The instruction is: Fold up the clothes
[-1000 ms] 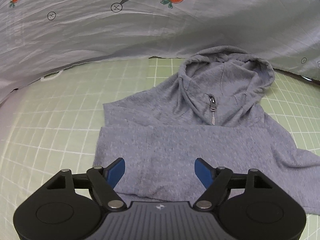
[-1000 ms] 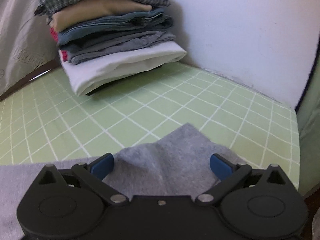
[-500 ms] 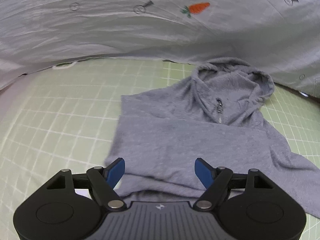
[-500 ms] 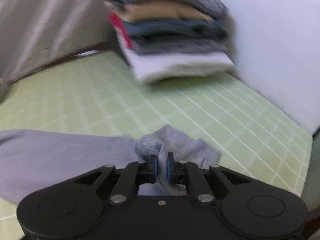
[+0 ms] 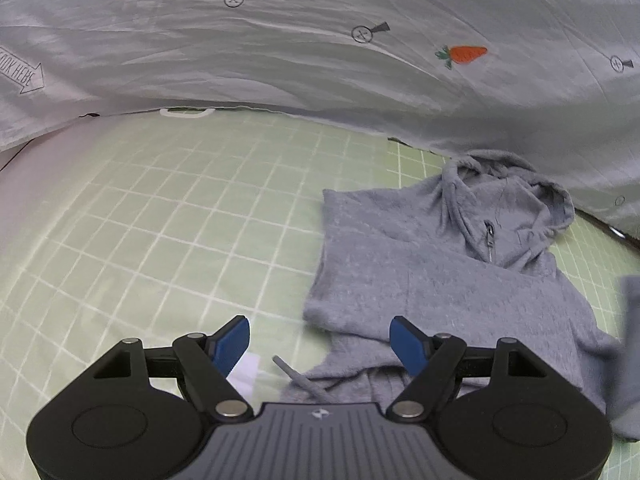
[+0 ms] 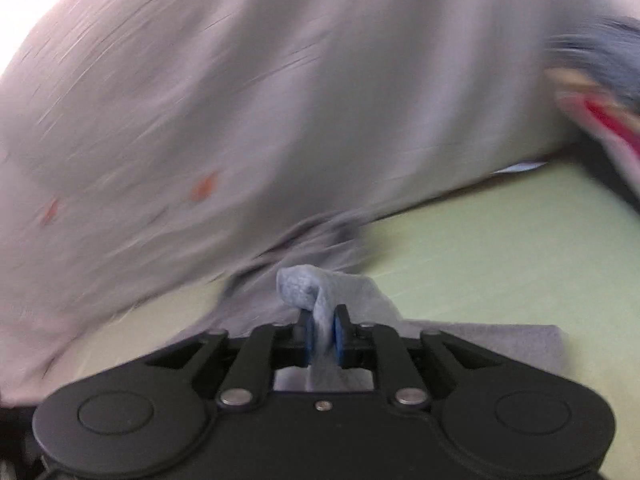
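- My right gripper (image 6: 320,330) pinched a bunched sleeve end of the grey hoodie (image 5: 440,276), which lay on the green mat (image 5: 180,220)
- My left gripper (image 5: 320,340) hung spread wide, empty
- Best carried low — laid flat across the chest

Grey zip hoodie (image 5: 440,280) flat on mat, hood up, partly folded.

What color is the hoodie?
Gray. The hoodie shows best in the left wrist view.

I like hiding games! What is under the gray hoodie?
Around the gray hoodie a green checked mat shows and runs beneath it. Anything else under the cloth is covered and cannot be seen.
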Available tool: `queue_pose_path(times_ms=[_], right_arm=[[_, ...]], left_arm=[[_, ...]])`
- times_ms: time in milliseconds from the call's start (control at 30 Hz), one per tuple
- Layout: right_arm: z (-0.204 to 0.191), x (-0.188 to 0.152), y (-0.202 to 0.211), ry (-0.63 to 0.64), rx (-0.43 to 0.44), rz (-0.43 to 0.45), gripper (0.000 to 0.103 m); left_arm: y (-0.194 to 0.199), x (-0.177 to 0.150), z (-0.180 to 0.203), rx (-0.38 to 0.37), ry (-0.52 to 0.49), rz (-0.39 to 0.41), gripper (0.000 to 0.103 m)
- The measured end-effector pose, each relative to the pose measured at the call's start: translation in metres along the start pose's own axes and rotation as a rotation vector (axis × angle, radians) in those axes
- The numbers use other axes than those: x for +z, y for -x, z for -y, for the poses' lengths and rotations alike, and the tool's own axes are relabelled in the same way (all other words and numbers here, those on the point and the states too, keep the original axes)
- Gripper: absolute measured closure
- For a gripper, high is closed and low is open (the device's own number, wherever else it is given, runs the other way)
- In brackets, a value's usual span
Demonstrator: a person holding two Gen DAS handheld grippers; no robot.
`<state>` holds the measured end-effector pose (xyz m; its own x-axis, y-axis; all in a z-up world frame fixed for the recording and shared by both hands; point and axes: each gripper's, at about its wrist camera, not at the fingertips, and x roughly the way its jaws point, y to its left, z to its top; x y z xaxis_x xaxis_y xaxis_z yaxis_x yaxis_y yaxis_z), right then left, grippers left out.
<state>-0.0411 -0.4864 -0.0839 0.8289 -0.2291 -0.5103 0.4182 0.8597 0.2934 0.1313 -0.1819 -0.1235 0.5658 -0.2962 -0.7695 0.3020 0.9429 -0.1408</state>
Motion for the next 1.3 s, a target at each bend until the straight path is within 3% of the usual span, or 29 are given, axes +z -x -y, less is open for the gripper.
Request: queue_pose_path(times_ms=[33, 67, 200, 367, 567, 700, 800, 933, 967, 1067, 1133, 1200, 1300], right_arm=[[-0.014, -0.003, -0.009, 0.053, -0.009, -0.022, 0.035], [-0.026, -0.006, -0.018, 0.103, -0.019, -0.043, 0.015], [-0.026, -0.013, -0.023, 0.135, -0.078, -0.062, 0.009], [0.013, -0.027, 0.002, 0.073, -0.254, -0.058, 0.003], [0.081, -0.049, 0.032, -0.053, -0.483, -0.096, 0.002], [0.117, -0.064, 0.045, -0.122, -0.556, -0.112, 0.002], [0.134, -0.069, 0.047, -0.152, -0.588, -0.123, 0.002], [0.143, -0.071, 0.04, -0.159, -0.59, -0.138, 0.002], [0.144, -0.071, 0.037, -0.157, -0.588, -0.143, 0.002], [0.144, -0.07, 0.029, -0.148, -0.577, -0.158, 0.002], [0.144, -0.07, 0.023, -0.142, -0.57, -0.17, 0.002], [0.144, -0.071, 0.02, -0.135, -0.566, -0.182, 0.002], [0.143, -0.073, 0.017, -0.127, -0.567, -0.197, 0.002]], left_arm=[[0.001, 0.001, -0.001, 0.0, 0.002, 0.006, 0.025], [0.002, 0.003, -0.002, 0.001, 0.004, 0.013, 0.025], [0.004, 0.002, -0.002, -0.001, 0.024, 0.018, 0.021], [-0.005, -0.002, 0.02, -0.046, 0.005, -0.036, 0.021], [-0.02, 0.003, 0.08, -0.187, -0.082, -0.107, 0.021], [-0.032, 0.008, 0.121, -0.284, -0.104, -0.166, 0.021], [-0.046, 0.007, 0.149, -0.29, -0.155, -0.221, 0.021], [-0.05, 0.002, 0.163, -0.286, -0.219, -0.211, 0.023], [-0.052, 0.001, 0.167, -0.284, -0.235, -0.208, 0.026], [-0.055, -0.003, 0.178, -0.281, -0.282, -0.2, 0.048], [-0.057, -0.006, 0.185, -0.279, -0.314, -0.195, 0.075], [-0.059, -0.008, 0.192, -0.276, -0.346, -0.187, 0.09], [-0.053, -0.005, 0.19, -0.286, -0.346, -0.156, 0.094]])
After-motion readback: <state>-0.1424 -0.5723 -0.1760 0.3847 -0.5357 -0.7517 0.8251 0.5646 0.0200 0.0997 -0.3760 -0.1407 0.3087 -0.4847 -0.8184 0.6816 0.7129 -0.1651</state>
